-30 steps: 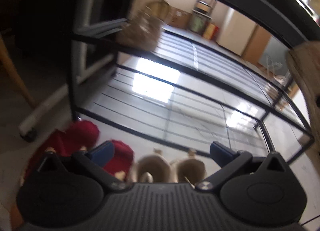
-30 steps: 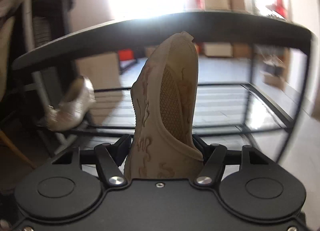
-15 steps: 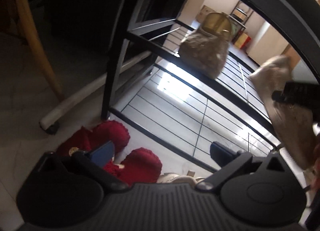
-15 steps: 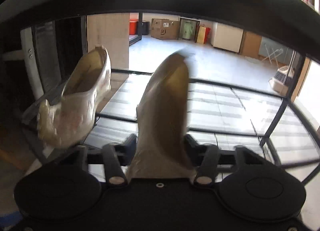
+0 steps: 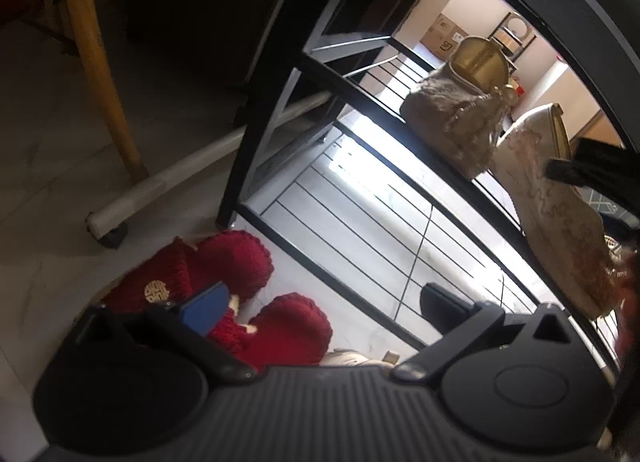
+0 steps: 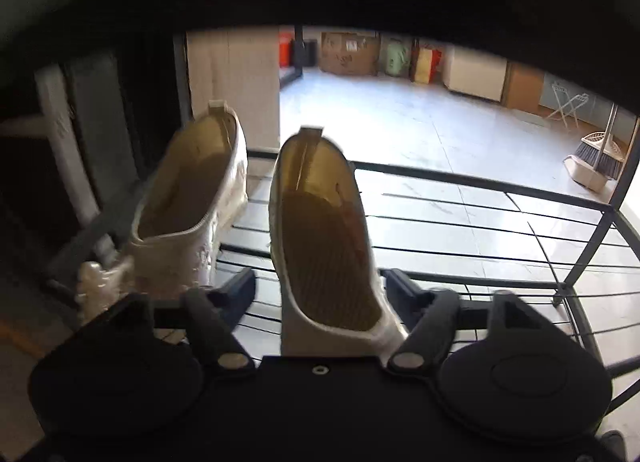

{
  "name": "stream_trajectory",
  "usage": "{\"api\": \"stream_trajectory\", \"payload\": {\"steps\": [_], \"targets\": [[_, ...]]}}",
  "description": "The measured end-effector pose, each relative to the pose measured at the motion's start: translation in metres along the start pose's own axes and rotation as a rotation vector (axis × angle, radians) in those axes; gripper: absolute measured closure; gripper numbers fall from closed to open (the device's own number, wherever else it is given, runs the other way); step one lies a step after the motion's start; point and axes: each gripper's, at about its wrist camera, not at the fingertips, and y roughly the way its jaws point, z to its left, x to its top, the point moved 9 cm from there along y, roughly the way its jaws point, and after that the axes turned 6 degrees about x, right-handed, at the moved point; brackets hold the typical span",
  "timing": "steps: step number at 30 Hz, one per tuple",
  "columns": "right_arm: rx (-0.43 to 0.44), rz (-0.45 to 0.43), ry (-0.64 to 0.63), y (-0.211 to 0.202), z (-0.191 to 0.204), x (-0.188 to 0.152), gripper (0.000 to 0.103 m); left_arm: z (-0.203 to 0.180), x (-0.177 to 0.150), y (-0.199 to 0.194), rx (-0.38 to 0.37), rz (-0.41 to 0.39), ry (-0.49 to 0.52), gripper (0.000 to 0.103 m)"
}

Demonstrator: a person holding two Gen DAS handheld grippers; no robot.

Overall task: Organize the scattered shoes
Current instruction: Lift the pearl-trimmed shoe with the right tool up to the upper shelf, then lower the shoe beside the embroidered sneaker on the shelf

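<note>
Beside the shelved beige shoe [image 6: 188, 202], right tongs [image 6: 320, 294] just opened around its mate [image 6: 324, 238]; left tongs [image 5: 320, 302] wide.

In the right wrist view the near beige shoe [image 6: 324, 246] loses its toe behind the tool's body. In the left wrist view a pale shoe [image 5: 352, 358] peeks above the housing, mostly hidden, and the right tool [image 5: 592, 174] is cut off, perhaps touching nothing.
</note>
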Motion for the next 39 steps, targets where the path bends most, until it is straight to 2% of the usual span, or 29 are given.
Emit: {"api": "stream_trajectory", "payload": {"steps": [3,8,10,13,20,28,39], "targets": [[0.045,-0.025,0.014,-0.029,-0.019,-0.009,0.023,-0.005,-0.001,-0.002,-0.004,-0.004,0.021,0.001],[0.100,0.038,-0.015,-0.042,-0.024,-0.040,0.023,-0.011,-0.008,0.000,0.000,0.003,0.052,0.001],[0.109,0.049,-0.032,-0.041,-0.023,-0.049,0.029,-0.011,-0.010,0.000,0.007,0.005,0.058,0.001],[0.125,0.047,-0.012,-0.037,-0.020,-0.055,0.033,-0.010,-0.010,0.002,0.017,0.004,0.061,0.001],[0.077,-0.001,0.021,-0.035,-0.012,-0.057,0.032,-0.009,-0.010,0.005,0.020,0.016,0.060,0.001],[0.056,-0.063,-0.040,-0.038,0.002,-0.069,0.032,-0.007,-0.010,0.005,0.016,0.021,0.052,0.001],[0.029,-0.163,-0.034,-0.049,0.009,-0.089,0.036,-0.009,-0.012,0.008,0.021,0.028,0.067,0.001]]}}
